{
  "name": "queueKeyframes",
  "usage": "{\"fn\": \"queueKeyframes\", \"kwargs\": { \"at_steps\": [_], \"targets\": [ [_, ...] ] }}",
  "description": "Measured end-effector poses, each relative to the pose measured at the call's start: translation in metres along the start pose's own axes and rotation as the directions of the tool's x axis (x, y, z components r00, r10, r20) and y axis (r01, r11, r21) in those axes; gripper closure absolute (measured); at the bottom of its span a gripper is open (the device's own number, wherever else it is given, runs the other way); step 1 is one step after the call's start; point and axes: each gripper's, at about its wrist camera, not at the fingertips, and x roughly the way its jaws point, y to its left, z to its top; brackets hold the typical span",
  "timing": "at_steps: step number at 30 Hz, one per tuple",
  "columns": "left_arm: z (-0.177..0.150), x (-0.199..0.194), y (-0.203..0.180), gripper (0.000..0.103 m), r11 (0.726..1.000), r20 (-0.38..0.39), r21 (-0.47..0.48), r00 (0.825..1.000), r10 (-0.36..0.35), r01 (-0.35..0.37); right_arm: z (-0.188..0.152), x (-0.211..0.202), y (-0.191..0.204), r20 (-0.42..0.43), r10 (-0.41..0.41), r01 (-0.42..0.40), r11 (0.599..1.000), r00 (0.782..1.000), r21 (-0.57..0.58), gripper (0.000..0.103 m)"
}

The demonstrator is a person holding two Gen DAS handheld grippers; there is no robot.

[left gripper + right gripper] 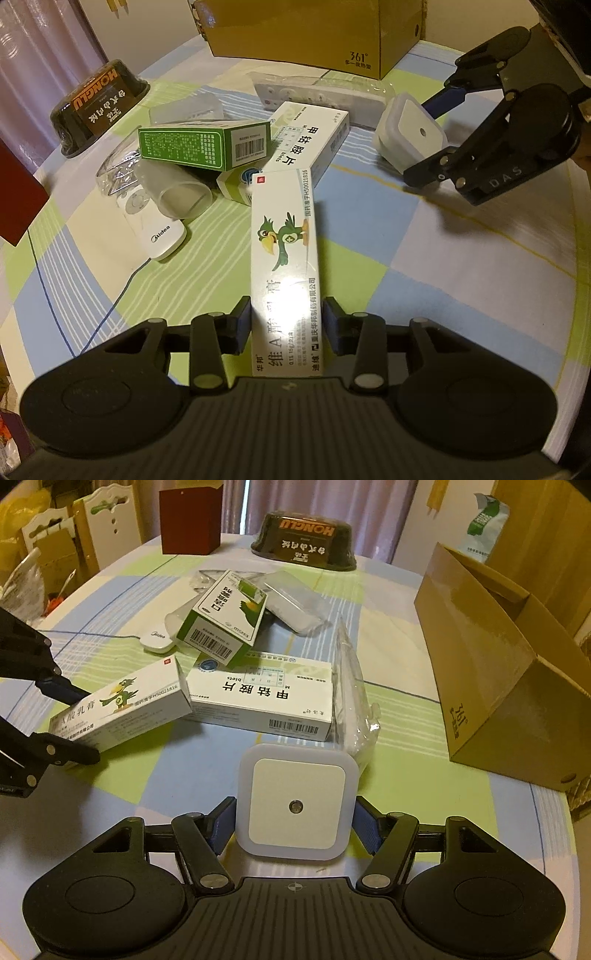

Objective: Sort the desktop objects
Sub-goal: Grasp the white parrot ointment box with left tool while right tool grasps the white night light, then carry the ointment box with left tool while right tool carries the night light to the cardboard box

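We've got both grippers busy. Our left gripper [286, 325] has its jaws closed against the long sides of the white ointment carton with the green cartoon bird [284, 258], gripping near one end so the rest of the carton reaches out towards the pile. Its far end sits against the white tablet carton with black lettering [308, 147], so we judge it is being drawn clear of the heap.

Our right gripper [293, 819] has its jaws spread wide, the blue pads [223, 821] on either flank of the white square night light with a small round sensor [295, 801]; whether they press it or just bracket it, we cannot tell. The night light sits just on our side of the tablet carton.

Behind the tablet carton a green-and-white medicine carton [225, 624] lies tilted across a white Midea remote control [155, 229]. To its right stands an open brown cardboard box [513, 686], likely the bin we sort into.

All of it rests on a tabletop [402, 738] under a green, blue and cream checked cloth. Beyond it, a dark bowl-shaped food tub [306, 541], a dark red box [190, 520], curtains and white chair backs.
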Motion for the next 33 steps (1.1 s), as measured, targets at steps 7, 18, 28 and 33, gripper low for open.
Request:
{"fn": "queueKeyframes", "kwargs": {
  "at_steps": [7,18,28,33],
  "targets": [
    [0.001,0.001,0.001,0.069,1.0,-0.01,-0.018,1.0,-0.007,0.007,-0.002,-0.005,-0.001,0.004,0.004,-0.004,1.0,1.0,0.028,0.038],
    [0.01,-0.022,0.006,0.07,0.996,0.053,-0.076,0.998,-0.046,0.05,0.012,-0.042,-0.014,0.061,-0.006,0.0,0.995,0.998,0.105,0.038],
    [0.037,-0.041,0.006,0.07,0.995,0.129,-0.069,0.99,-0.059,0.068,0.027,-0.076,-0.023,0.124,-0.069,0.055,0.992,0.99,0.115,0.038],
    [0.056,-0.046,0.011,0.07,0.996,0.157,-0.05,0.986,-0.064,0.073,0.037,-0.091,-0.031,0.145,-0.111,0.09,0.986,0.983,0.14,0.038]
  ]
}}
